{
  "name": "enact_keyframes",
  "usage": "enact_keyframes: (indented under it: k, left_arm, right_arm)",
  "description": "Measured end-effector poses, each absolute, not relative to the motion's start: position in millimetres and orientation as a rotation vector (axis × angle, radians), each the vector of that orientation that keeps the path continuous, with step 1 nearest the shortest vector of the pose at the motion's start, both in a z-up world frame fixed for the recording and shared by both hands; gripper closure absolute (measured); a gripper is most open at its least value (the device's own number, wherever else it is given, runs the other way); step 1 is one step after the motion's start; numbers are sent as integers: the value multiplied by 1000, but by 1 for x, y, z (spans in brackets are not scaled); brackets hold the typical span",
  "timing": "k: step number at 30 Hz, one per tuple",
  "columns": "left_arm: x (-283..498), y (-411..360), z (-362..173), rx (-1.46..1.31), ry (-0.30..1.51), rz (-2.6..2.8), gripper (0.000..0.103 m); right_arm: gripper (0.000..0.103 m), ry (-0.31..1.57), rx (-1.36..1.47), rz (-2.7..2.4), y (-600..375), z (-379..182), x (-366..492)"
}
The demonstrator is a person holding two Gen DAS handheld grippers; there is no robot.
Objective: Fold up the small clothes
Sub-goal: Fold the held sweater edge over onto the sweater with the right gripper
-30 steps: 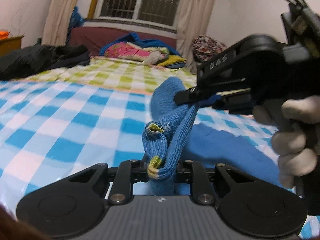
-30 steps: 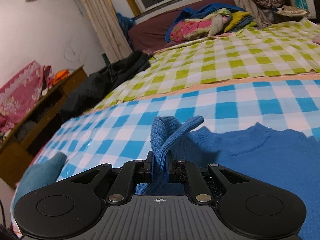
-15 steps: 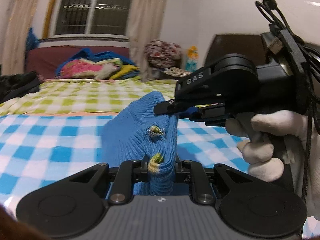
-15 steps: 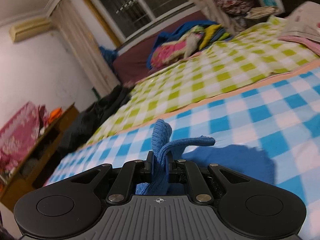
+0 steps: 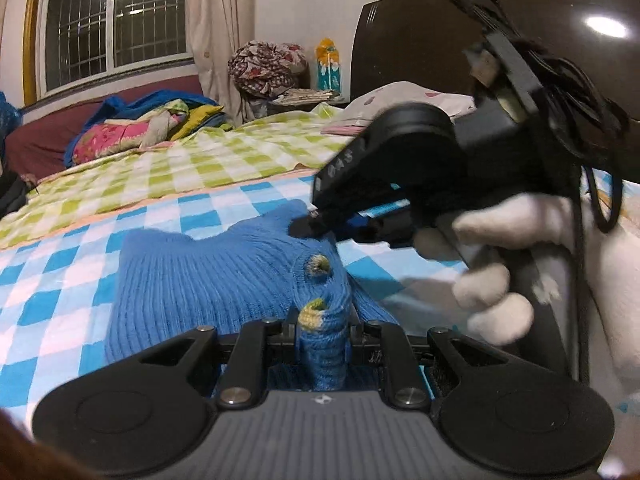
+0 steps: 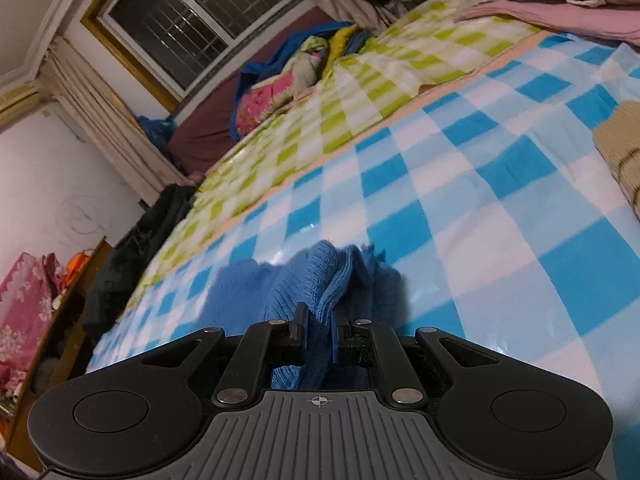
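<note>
A small blue knit sweater (image 5: 200, 280) with yellow-green trim lies partly folded on the blue-and-white checked sheet (image 5: 60, 280). My left gripper (image 5: 322, 332) is shut on a bunched edge of it near the trim. My right gripper (image 5: 308, 226), held in a white-gloved hand, is shut on the sweater's far edge, low over the bed. In the right wrist view the right gripper (image 6: 318, 328) pinches a fold of the blue sweater (image 6: 320, 268), which rests on the sheet.
A green checked sheet (image 5: 180, 168) covers the far half of the bed. A pile of bedding (image 5: 140, 128) lies by the window. A dark headboard (image 5: 460, 40) stands at right. A tan knit garment (image 6: 624, 152) lies at right. Dark clothes (image 6: 132, 256) lie at the bed's left edge.
Both grippers have carried the sweater's edge across and down. The cloth, earlier held up in the air, now lies lower and flatter on the sheet. Both grippers stay shut.
</note>
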State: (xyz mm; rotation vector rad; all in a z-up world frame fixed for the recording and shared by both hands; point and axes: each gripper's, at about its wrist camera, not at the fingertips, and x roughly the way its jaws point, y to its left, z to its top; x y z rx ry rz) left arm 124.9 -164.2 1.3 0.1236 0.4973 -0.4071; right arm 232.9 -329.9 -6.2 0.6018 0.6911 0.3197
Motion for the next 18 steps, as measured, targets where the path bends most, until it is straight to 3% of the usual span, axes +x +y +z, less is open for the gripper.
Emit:
enact_keyframes:
  k: [11,18]
  left_arm:
    - [123,-180,0,139,517,-437,78]
    - [117,-167,7,108,549,-471,71]
  right_arm:
    - [93,673,557,303,-332,-3,238]
    - [88,707,518,276,-328,-15,236]
